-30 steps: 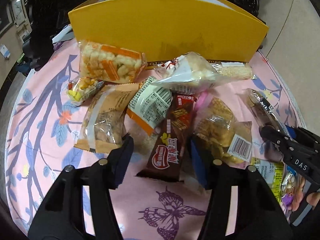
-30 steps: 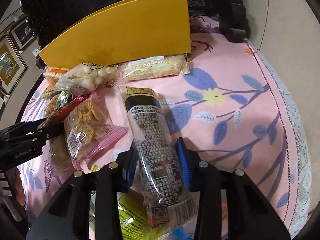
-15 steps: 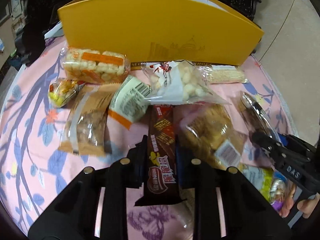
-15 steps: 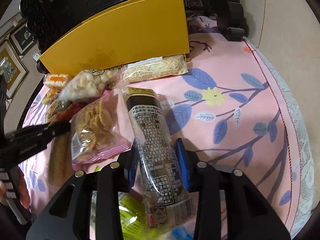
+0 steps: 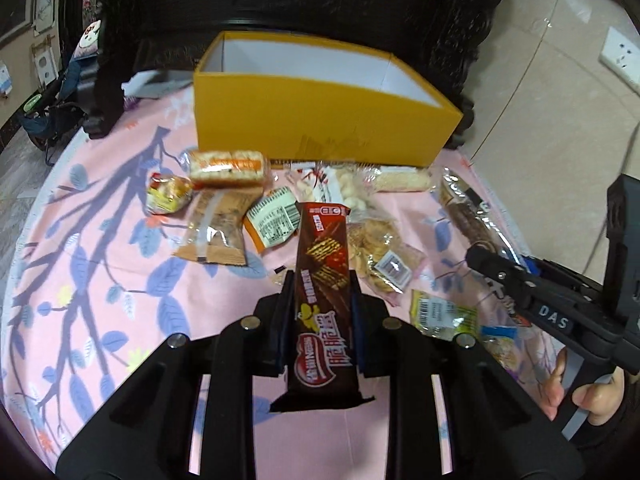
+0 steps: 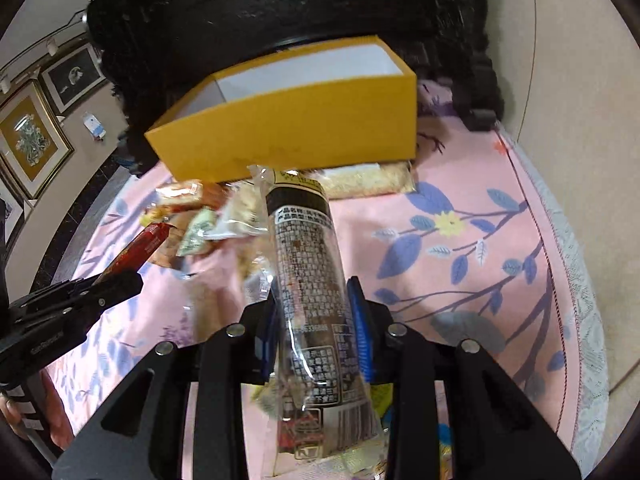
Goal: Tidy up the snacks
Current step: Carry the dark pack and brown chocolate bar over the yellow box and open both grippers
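My left gripper (image 5: 320,280) is shut on a dark brown chocolate wafer bar (image 5: 322,248), which hangs lifted above the pink cloth and points toward the yellow box (image 5: 320,120). The box stands open at the back with a white inside. My right gripper (image 6: 312,292) is shut on a long clear packet with a black printed label (image 6: 308,248), also raised off the table. In the right wrist view the left gripper (image 6: 132,280) shows at the left with the bar (image 6: 136,250). In the left wrist view the right gripper (image 5: 480,256) holds the packet (image 5: 468,216) at the right.
Several snacks lie before the box: a rice cracker pack (image 5: 228,166), a brown packet (image 5: 216,228), a white-orange packet (image 5: 274,222), a biscuit bag (image 5: 376,248), a sesame bar (image 5: 404,180). Dark carved furniture (image 5: 360,8) stands behind. The table edge (image 6: 576,280) runs down the right.
The left gripper closed on the chocolate bar and lifted it. The right gripper rose with the long packet. Both pulled back, so the box's open top now shows.
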`<state>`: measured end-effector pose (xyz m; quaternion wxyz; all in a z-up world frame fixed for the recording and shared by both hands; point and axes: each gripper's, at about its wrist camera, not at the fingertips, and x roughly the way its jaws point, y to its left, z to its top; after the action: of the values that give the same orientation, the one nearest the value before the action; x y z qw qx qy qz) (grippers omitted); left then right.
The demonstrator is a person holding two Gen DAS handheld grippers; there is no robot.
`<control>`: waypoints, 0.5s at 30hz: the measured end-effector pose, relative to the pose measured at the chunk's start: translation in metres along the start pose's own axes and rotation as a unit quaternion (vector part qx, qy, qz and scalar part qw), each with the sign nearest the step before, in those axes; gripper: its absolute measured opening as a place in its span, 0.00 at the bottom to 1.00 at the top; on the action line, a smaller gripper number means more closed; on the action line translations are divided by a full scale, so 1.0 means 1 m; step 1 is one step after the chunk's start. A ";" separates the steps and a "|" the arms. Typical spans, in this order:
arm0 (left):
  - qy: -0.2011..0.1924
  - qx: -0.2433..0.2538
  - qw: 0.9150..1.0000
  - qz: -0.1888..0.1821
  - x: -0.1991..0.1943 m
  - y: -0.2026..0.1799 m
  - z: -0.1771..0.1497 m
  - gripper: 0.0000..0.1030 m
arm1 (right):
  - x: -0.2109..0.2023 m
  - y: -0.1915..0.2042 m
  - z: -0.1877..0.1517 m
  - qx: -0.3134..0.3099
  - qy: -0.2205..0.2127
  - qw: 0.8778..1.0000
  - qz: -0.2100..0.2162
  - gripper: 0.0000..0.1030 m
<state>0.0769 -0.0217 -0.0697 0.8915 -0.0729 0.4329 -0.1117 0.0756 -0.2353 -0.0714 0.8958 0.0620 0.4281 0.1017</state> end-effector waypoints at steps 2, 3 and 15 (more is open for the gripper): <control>-0.009 0.000 1.000 0.000 -0.011 0.001 -0.001 0.23 | -0.004 0.007 0.002 -0.005 -0.004 1.000 0.001 0.31; -0.011 0.001 1.000 0.000 -0.014 0.001 0.000 0.23 | -0.007 0.011 0.002 -0.009 -0.006 1.000 0.001 0.31; -0.024 0.013 1.000 0.014 -0.020 0.006 0.054 0.23 | -0.009 0.034 0.061 -0.040 -0.016 0.999 -0.004 0.31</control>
<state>0.1086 -0.0090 -0.0230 0.9042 -0.0573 0.4106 -0.1028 0.1129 -0.2057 -0.0195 0.9049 0.0261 0.4092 0.1143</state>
